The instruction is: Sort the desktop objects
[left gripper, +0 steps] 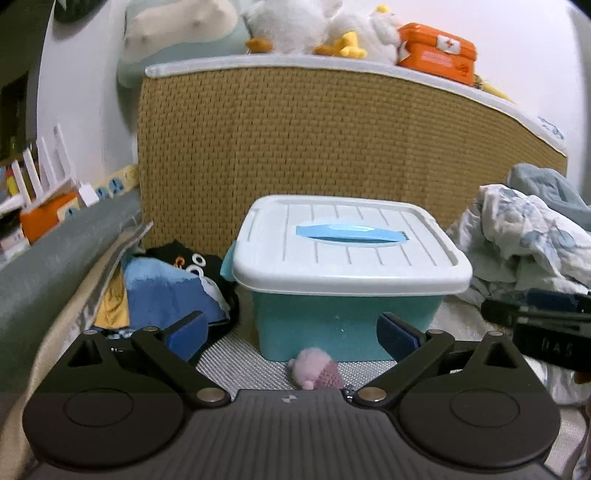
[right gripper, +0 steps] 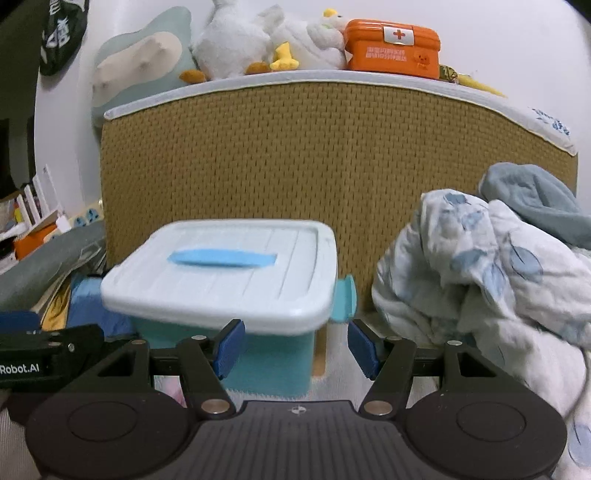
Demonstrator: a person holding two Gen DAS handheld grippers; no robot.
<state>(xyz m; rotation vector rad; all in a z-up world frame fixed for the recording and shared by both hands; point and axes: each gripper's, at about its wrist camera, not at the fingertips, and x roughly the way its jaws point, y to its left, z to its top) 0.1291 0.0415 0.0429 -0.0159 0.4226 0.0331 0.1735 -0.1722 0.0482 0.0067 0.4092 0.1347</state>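
A teal storage box (left gripper: 343, 321) with a pale lid (left gripper: 347, 243) and a blue handle stands shut in front of a woven headboard; it also shows in the right wrist view (right gripper: 266, 365). A small pink plush toy (left gripper: 316, 367) lies at the box's front foot. My left gripper (left gripper: 291, 332) is open and empty, its fingers either side of the toy and just short of the box. My right gripper (right gripper: 295, 347) is open and empty at the box's right front corner, near its side latch (right gripper: 343, 297). The right gripper's body shows at the right edge of the left view (left gripper: 546, 325).
Blue and black plush items (left gripper: 173, 284) lie left of the box. A crumpled floral blanket (right gripper: 480, 280) is heaped on the right. The woven headboard (left gripper: 332, 147) carries plush ducks (left gripper: 314, 29) and an orange first-aid tin (right gripper: 393, 44). A grey ledge (left gripper: 55, 266) runs along the left.
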